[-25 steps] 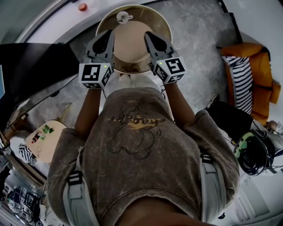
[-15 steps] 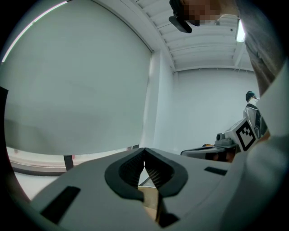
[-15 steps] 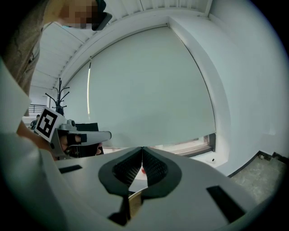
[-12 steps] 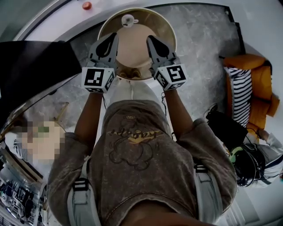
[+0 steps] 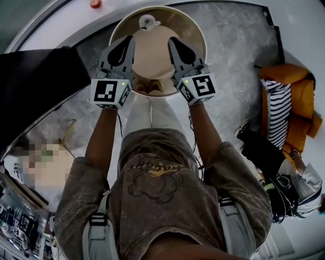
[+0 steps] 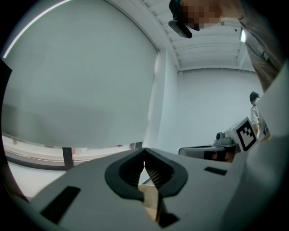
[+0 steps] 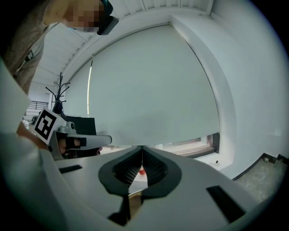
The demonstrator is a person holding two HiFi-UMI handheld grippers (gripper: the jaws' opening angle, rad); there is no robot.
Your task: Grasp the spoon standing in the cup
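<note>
Left of the round table (image 5: pixel 195 38), a dark panel (image 5: pixel 35 86) runs out of the picture's edge. Beyond the table's far-left rim a small red thing (image 5: pixel 95 3) sits on the pale ledge, cut off by the top of the head view.

The left gripper (image 5: pixel 129 41) hangs over the table's left half. In its own view the left gripper (image 6: pixel 144 151) has its jaws together, ribbed pads meeting at the tips with nothing between them.

The cup (image 5: pixel 147 22) stands on the table's far side, near the rim, well apart from both grippers. It is so small in the head view that the spoon in it cannot be told from the cup's own white. Neither gripper view shows the cup.

Over the table's right half, the right gripper (image 5: pixel 172 41) points the same way. Its own view shows the right gripper (image 7: pixel 142 149) closed and empty.

Right of the table, an orange cushion (image 5: pixel 297 86) with a striped cloth (image 5: pixel 278 109) lies on the floor.
</note>
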